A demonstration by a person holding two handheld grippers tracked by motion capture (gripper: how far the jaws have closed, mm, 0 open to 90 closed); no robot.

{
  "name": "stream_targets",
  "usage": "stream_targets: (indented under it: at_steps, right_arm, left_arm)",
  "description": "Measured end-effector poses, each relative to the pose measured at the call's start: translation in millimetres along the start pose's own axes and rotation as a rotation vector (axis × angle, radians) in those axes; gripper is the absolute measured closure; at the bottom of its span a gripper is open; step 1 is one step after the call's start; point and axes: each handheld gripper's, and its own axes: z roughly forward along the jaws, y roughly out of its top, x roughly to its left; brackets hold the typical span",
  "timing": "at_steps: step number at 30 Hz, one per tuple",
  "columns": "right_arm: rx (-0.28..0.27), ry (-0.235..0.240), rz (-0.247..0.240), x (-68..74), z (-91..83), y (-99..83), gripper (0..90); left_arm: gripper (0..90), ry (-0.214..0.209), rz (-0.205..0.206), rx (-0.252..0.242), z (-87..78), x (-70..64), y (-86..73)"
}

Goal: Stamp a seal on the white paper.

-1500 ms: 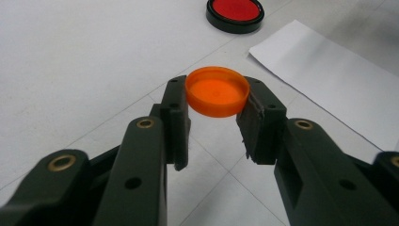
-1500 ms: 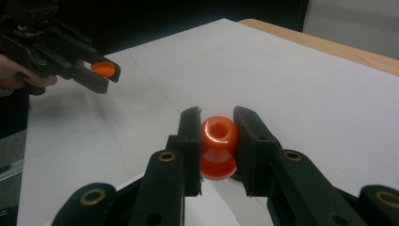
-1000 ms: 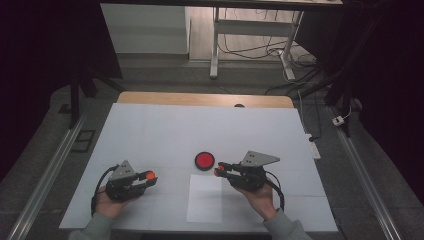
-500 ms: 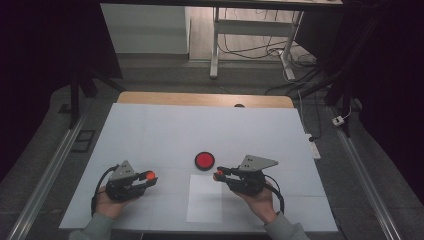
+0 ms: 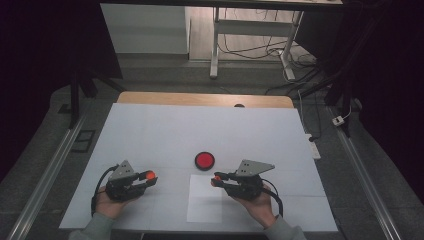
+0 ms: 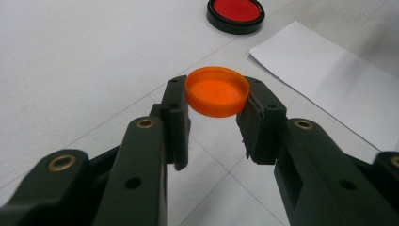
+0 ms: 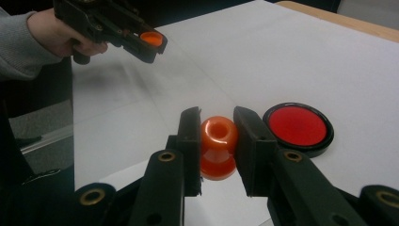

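Note:
My left gripper [image 5: 148, 177] is at the near left of the white table [image 5: 165, 130], shut on a flat orange cap [image 5: 149, 175]. In the left gripper view the cap [image 6: 217, 91] sits level between the jaw tips of the left gripper [image 6: 217, 87], just above the table. My right gripper [image 5: 217, 179] points left over a white paper sheet [image 5: 205, 202] and is shut on a small orange knob-shaped piece [image 7: 218, 146], held upright, a hole in its top. A red disc in a black rim [image 5: 204, 160] lies just beyond the two grippers.
In the right gripper view the red disc [image 7: 297, 126] lies on the table right of the jaws, and the other hand [image 7: 61, 33] holds its gripper [image 7: 141, 44] at the top left. A wooden strip [image 5: 205, 99] borders the table's far edge.
The right gripper has drifted slightly toward the near edge with the orange piece still in it. The left gripper and the red disc have stayed in place.

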Motion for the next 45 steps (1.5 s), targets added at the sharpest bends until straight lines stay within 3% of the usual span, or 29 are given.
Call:
stream_targets:
  at_steps: [24, 34, 45]
  right_arm:
    - [0.101, 0.036, -0.046, 10.9, 27.6, -9.1, 72.0]
    - [0.144, 0.033, -0.055, 11.7, 43.6, -14.6, 72.0]
    - [0.183, 0.016, -0.074, 11.9, 47.9, -19.4, 72.0]
  left_arm:
    - [64.6, -0.004, 0.000, 0.005, 1.1, -1.0, 0.1]
    - [64.6, -0.004, 0.000, 0.006, 1.0, -1.0, 0.1]
    - [64.6, -0.004, 0.000, 0.006, 0.9, -0.7, 0.0]
